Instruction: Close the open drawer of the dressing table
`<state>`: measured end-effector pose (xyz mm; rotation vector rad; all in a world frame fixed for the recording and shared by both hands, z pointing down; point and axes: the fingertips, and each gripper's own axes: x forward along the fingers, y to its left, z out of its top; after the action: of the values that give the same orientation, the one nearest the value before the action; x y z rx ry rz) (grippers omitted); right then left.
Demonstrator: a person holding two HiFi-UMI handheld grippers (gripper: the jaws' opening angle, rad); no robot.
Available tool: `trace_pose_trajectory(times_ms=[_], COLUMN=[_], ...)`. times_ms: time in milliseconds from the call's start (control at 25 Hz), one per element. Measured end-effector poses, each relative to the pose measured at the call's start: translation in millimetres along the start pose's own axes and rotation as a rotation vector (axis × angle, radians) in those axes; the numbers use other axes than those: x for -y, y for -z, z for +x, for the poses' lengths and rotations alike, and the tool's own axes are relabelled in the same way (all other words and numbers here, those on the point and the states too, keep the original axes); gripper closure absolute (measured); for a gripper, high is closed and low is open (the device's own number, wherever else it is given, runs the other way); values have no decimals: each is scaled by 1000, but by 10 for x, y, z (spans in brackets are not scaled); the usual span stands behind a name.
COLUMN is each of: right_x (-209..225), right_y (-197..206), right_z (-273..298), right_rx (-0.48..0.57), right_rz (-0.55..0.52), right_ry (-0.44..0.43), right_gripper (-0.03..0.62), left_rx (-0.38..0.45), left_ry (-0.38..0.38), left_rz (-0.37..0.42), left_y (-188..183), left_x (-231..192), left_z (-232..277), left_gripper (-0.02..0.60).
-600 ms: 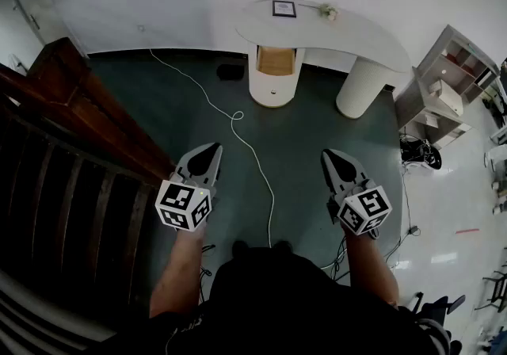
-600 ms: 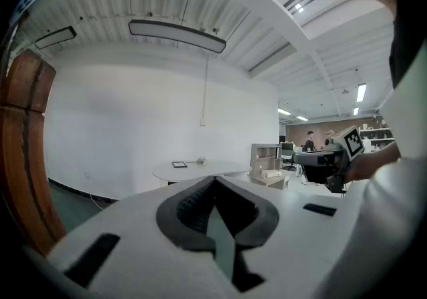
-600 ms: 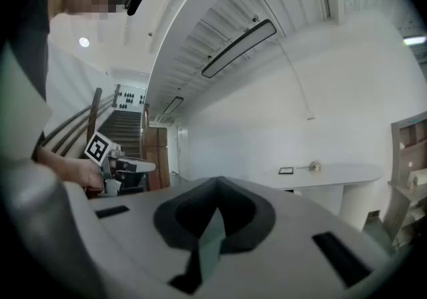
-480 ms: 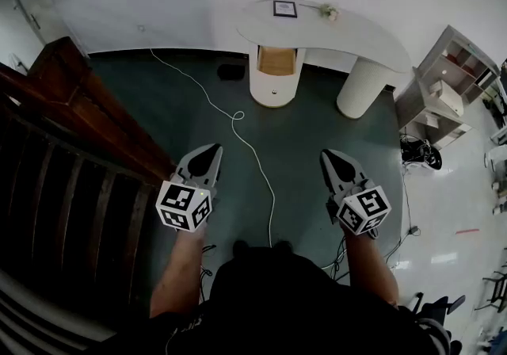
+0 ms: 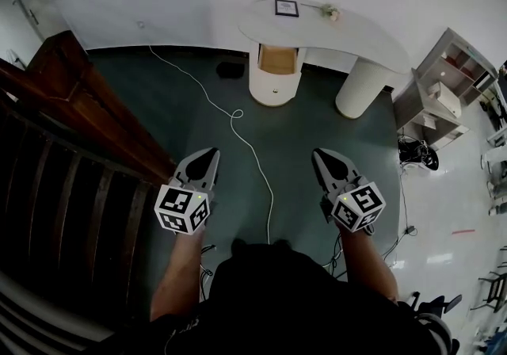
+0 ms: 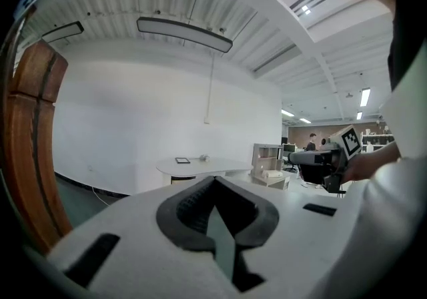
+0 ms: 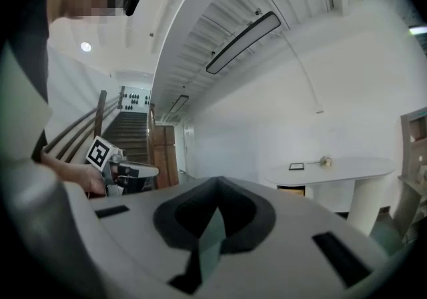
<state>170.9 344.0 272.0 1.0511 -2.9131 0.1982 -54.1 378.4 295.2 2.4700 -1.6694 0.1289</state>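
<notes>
The white dressing table [image 5: 348, 28] stands against the far wall, with a small framed picture [image 5: 286, 7] on top. Its open drawer [image 5: 277, 60] shows a wooden inside above the round left pedestal [image 5: 274, 89]. My left gripper [image 5: 207, 154] and right gripper [image 5: 323, 154] hover over the green floor, well short of the table, both shut and holding nothing. In the left gripper view the left gripper [image 6: 213, 181] points toward the distant table [image 6: 200, 165]. In the right gripper view the right gripper [image 7: 217, 184] faces the table [image 7: 333, 171] and drawer [image 7: 291, 191].
A white cable [image 5: 238, 120] snakes across the floor between me and the table. A wooden stair rail [image 5: 87, 120] runs along the left. A shelf unit [image 5: 444, 88] stands to the right of the table. A small dark object [image 5: 230, 70] lies left of the pedestal.
The right gripper has drifted a little to the left. The left gripper and the drawer stay as they were.
</notes>
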Motion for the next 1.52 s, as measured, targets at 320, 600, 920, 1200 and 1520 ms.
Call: trace_pose_trajectory(times_ms=[320, 600, 920, 1200, 1520], right_x=[-143, -311, -448, -81, 712], right_y=[48, 201, 530, 697, 686], right_z=[111, 193, 206, 404, 1204], right_rx=[-7, -27, -79, -98, -102], right_rz=[28, 58, 120, 175, 212], right_ry=[2, 42, 63, 92, 42], right_gripper=[592, 591, 591, 591, 591], left_rx=[-7, -8, -61, -93, -122], left_ry=[10, 60, 98, 139, 111], left_rz=[-27, -21, -56, -61, -54], left_y=[88, 145, 403, 460, 330], left_x=[-168, -323, -421, -472, -860], left_z=[-78, -144, -100, 370, 1307], left_gripper=[577, 577, 577, 577, 577])
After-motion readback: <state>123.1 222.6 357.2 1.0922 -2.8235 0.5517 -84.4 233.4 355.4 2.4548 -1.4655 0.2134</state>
